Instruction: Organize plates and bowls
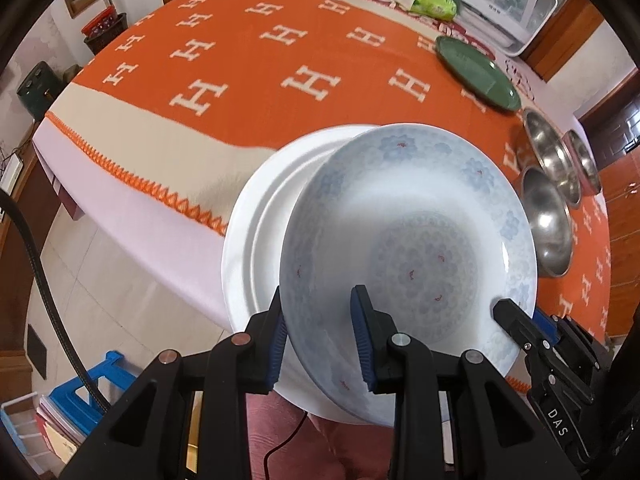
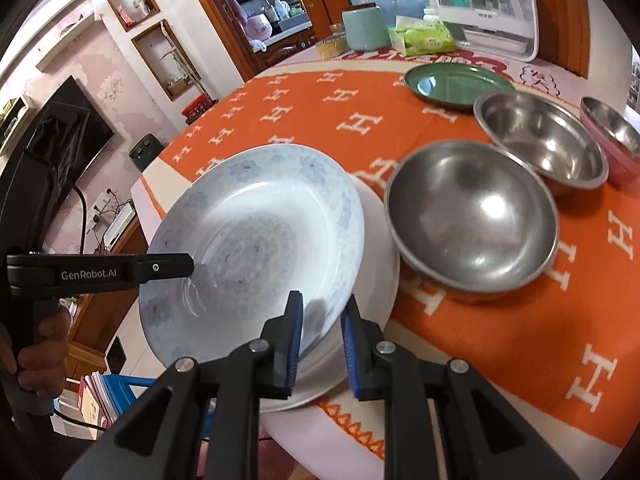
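A blue-flowered deep plate (image 1: 408,216) (image 2: 256,216) hangs tilted just over a plain white plate (image 1: 252,232) (image 2: 380,236), which lies at the near edge of the orange cloth. My left gripper (image 1: 319,292) is shut on the flowered plate's rim, one pad outside and one inside; in the right wrist view the left gripper (image 2: 176,266) comes in from the left. My right gripper (image 2: 324,298) is shut on the opposite rim; in the left wrist view the right gripper (image 1: 508,312) shows at the plate's lower right. A hand (image 2: 44,344) holds the left handle.
A green plate (image 1: 476,76) (image 2: 456,84) lies far back. Two steel bowls (image 2: 472,216) (image 2: 544,140) and a pink-sided one (image 2: 616,136) stand to the right of the plates. A mint canister (image 2: 364,28), tissues and a white appliance line the back. A blue stool (image 1: 80,392) stands below the table edge.
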The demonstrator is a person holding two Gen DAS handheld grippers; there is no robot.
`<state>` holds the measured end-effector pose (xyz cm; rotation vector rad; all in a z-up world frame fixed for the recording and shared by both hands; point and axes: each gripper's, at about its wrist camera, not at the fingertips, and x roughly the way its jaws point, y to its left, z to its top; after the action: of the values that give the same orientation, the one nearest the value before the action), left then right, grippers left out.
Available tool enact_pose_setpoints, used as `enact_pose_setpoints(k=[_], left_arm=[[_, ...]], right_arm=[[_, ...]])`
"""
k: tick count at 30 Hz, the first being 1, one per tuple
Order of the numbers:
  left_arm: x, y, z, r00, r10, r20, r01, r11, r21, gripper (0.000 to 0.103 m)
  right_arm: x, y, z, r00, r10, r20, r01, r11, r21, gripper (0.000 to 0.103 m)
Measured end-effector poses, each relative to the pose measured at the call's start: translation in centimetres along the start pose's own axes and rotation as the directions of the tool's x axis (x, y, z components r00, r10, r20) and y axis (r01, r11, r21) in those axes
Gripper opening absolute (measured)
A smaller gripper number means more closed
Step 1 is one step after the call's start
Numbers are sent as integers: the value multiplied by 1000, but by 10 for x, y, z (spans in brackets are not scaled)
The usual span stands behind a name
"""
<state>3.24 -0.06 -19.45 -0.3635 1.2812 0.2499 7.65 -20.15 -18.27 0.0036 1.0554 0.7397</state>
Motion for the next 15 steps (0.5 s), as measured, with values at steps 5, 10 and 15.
enact_pose_setpoints(k=[5, 10, 15], left_arm=[[8, 0, 0, 1000, 17, -15, -17, 1000, 9, 28], [12, 0, 5, 999, 49, -13, -49, 999, 18, 28], [14, -5, 9, 998, 68, -13, -67, 996, 66, 28]], right_arm=[[5, -2, -4, 1000, -3, -8, 2, 1000, -12, 19], [6, -1, -4, 1000, -6, 2, 6, 1000, -20, 19], [10, -3, -2, 1000, -23, -1, 23, 1000, 0, 20]])
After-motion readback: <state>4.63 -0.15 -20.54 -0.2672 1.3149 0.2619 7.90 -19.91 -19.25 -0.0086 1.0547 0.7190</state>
